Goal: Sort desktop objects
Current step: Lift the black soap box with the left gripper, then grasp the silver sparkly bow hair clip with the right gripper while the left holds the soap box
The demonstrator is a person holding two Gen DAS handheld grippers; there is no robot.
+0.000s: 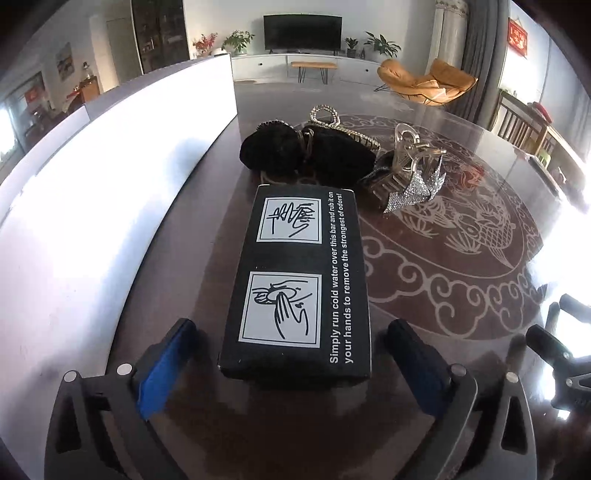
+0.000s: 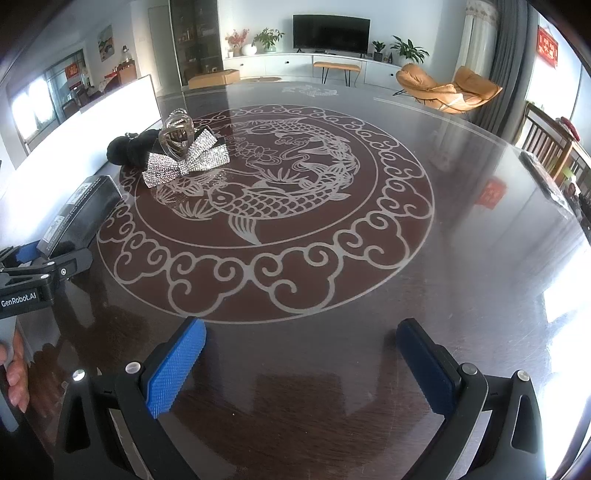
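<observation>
**Black box between the released fingers of our left gripper**

Behind the dark glossy surface [image 2: 461,240] we see a living room with a television [image 2: 331,32], green plants and two orange chairs [image 2: 448,90]. On this surface a pale fish pattern with a ring of clouds is drawn.

Our left gripper [image 1: 295,350] is released, with its jaws standing wide. A black box [image 1: 301,280] with white hand drawings and printed text lies flat on the surface between the two blue pads [image 1: 162,369]. We see a gap on each side, so the pads do not press on the box. Just to the left of the box stands a long white panel [image 1: 110,192].

Beyond the far end of the box we see a small heap of hair accessories: a black fabric bow [image 1: 303,151], a transparent claw clip [image 1: 406,155] and a glittering silver bow [image 2: 184,162]. They touch one another.

Our right gripper [image 2: 299,369] is also released and hangs over a bare part of the surface, well apart from the heap. At the left edge of its view some fingers [image 2: 16,380] of a hand hold the left gripper.
</observation>
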